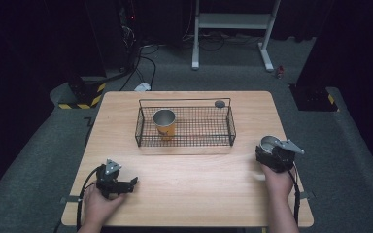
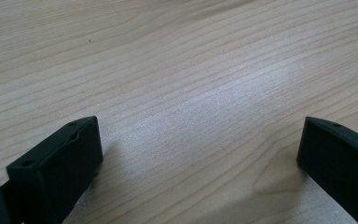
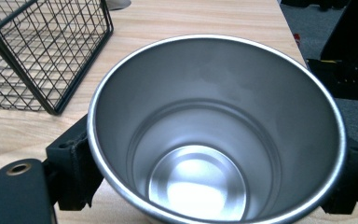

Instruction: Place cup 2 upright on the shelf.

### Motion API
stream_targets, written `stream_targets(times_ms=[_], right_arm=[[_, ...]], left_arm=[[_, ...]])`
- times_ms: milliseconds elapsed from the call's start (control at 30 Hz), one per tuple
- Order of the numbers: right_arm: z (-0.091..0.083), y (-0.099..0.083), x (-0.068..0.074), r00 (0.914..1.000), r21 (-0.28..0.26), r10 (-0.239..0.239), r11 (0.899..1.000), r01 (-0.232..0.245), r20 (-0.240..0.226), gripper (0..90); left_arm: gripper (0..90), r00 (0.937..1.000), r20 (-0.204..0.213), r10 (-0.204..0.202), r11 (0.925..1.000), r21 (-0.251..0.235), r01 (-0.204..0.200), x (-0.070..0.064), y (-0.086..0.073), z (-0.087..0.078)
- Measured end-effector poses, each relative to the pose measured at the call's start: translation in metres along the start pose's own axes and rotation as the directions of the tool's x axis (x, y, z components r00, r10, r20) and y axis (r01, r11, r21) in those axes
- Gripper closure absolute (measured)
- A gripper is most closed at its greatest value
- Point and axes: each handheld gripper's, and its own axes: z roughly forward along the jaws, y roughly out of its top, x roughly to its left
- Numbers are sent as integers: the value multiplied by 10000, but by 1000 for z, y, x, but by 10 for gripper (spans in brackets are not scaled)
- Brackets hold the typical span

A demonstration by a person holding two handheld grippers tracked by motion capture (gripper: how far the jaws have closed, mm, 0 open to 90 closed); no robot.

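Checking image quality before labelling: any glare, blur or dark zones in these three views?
High view: table evenly lit, surroundings nearly black, picture soft. Left gripper view: pale sheen on the wood between the left gripper jaws, near jaws blurred. Right gripper view: bright reflection on the bottom of the steel cup held by the right gripper; wire basket stays fairly sharp.

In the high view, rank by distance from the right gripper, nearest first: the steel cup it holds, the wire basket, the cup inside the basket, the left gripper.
1. Steel cup: between the jaws of the right gripper, near the table's right edge.
2. Wire basket: its right end lies up-left of the gripper.
3. Cup inside the basket: at the basket's left end.
4. Left gripper: near the front left of the table.
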Motion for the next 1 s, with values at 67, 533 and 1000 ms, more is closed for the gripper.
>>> stream_targets(times_ms=[67,533,1000], right_arm=[[-1,0,0,10000,-31,22,10000,-22,1,142],[-12,-2,5,9997,-69,-260,9996,260,-43,185],[-23,0,30,9949,-445,-875,9954,853,-500,185]], left_arm=[[4,10000,0,1,10000,-2,-1,0,0,0],[4,10000,1,-3,10000,-2,3,0,0,0],[4,10000,-1,2,10000,0,-2,0,0,0]])
